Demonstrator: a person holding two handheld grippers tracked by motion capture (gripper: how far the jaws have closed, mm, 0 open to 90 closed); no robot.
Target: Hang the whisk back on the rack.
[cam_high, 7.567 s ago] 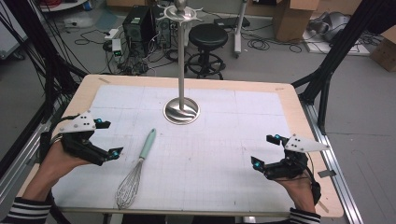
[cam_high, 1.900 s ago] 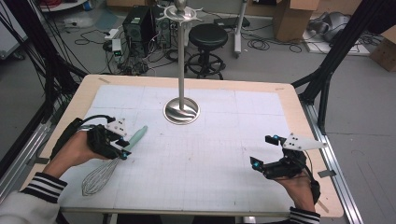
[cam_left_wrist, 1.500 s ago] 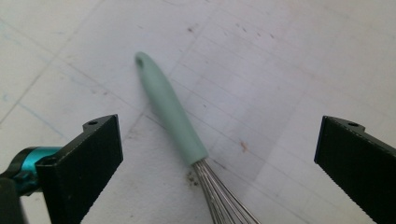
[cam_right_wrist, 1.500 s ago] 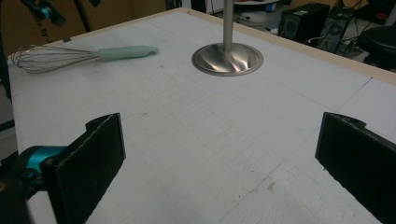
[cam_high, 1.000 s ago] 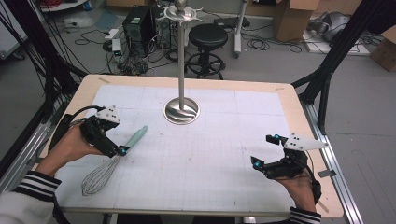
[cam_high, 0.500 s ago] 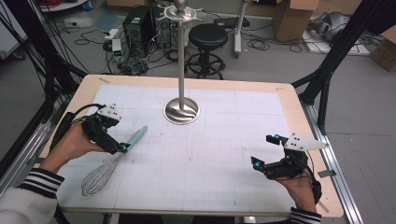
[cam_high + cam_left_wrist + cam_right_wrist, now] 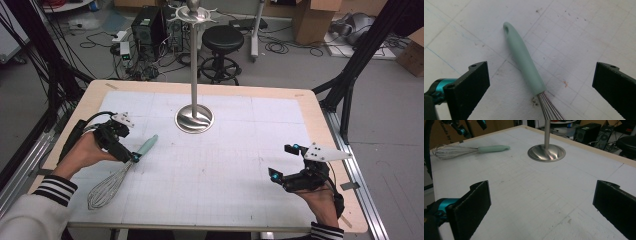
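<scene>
Left gripper (image 7: 131,156) poised over the whisk (image 7: 117,175) handle, jaws wide open.

Nearest the person, the whisk lies flat on the surface (image 7: 240,165), wires toward the near left corner and mint handle pointing away toward the stand (image 7: 194,119). The left gripper's jaws straddle that handle without touching it. The right gripper (image 7: 287,162) rests near the right edge, well apart, jaws open and holding nothing. Farther back stands the stand's round base.

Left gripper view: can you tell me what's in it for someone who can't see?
A whisk with a pale green handle lies on the white gridded table, between the left gripper's two open black jaws.
</scene>
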